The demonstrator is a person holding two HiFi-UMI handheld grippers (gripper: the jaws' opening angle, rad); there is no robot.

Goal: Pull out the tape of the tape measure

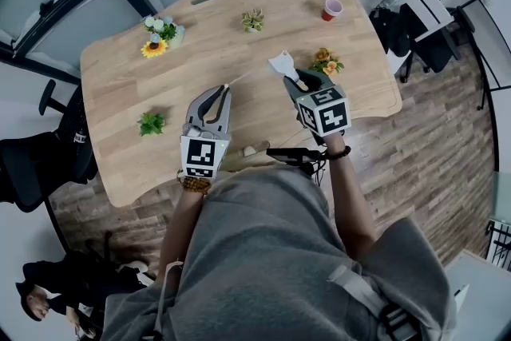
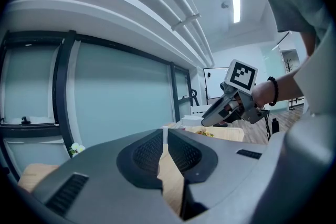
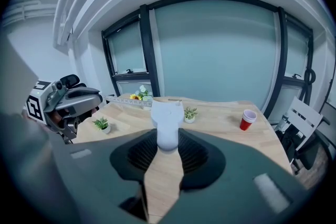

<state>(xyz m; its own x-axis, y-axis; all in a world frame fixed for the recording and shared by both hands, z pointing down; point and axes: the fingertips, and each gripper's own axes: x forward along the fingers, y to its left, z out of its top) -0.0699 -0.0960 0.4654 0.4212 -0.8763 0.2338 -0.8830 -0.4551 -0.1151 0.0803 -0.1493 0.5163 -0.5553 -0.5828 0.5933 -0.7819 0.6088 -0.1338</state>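
The left gripper [image 1: 226,89] is held out ahead of the chest on a bare forearm, its jaws pinched nearly together on the end of the thin tape [image 1: 249,76]. The right gripper [image 1: 301,84] is raised near it, angled inward, and is clamped on the white tape measure [image 1: 283,63]

Head camera peers steeply down over the table [image 1: 120,92]. Left gripper view, low behind its jaws, tilts up toward the right gripper [image 2: 206,121]; right gripper view looks level across the table, catching the left gripper [image 3: 97,96].
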